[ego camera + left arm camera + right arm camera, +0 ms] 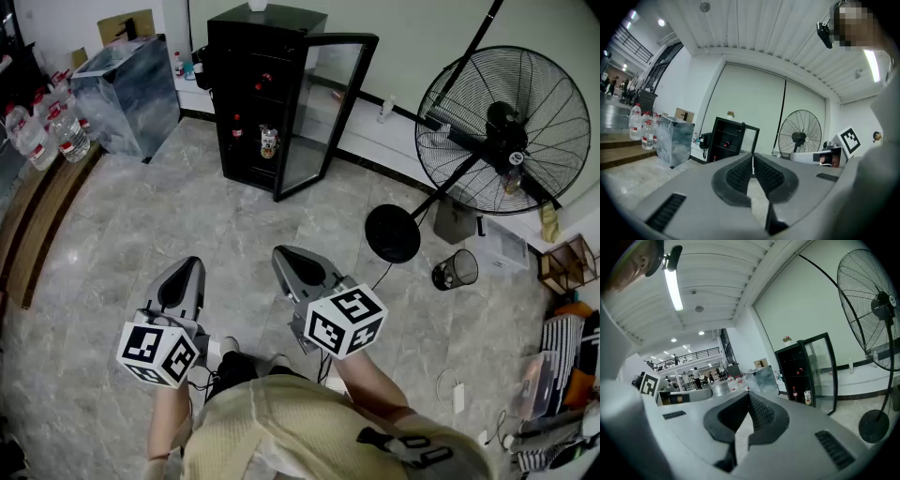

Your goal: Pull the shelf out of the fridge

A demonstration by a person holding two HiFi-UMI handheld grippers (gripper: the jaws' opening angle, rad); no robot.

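A small black fridge (pixel 261 89) stands against the far wall with its glass door (pixel 328 103) swung open to the right. Wire shelves inside carry a few bottles (pixel 268 141). The same fridge (pixel 725 139) shows far off in the left gripper view, and the fridge (pixel 801 373) shows again in the right gripper view. My left gripper (pixel 187 272) and right gripper (pixel 286 260) hang side by side over the floor, well short of the fridge. Both are shut with nothing between their jaws, as seen at the left gripper (pixel 753 157) and the right gripper (pixel 748 397).
A big floor fan (pixel 502 131) on a round base (pixel 392 232) stands right of the fridge. A black mesh bin (pixel 455 270) sits near it. A grey box (pixel 127 82) and water bottles (pixel 47 127) are at the left. Clutter (pixel 562 375) lies at the right edge.
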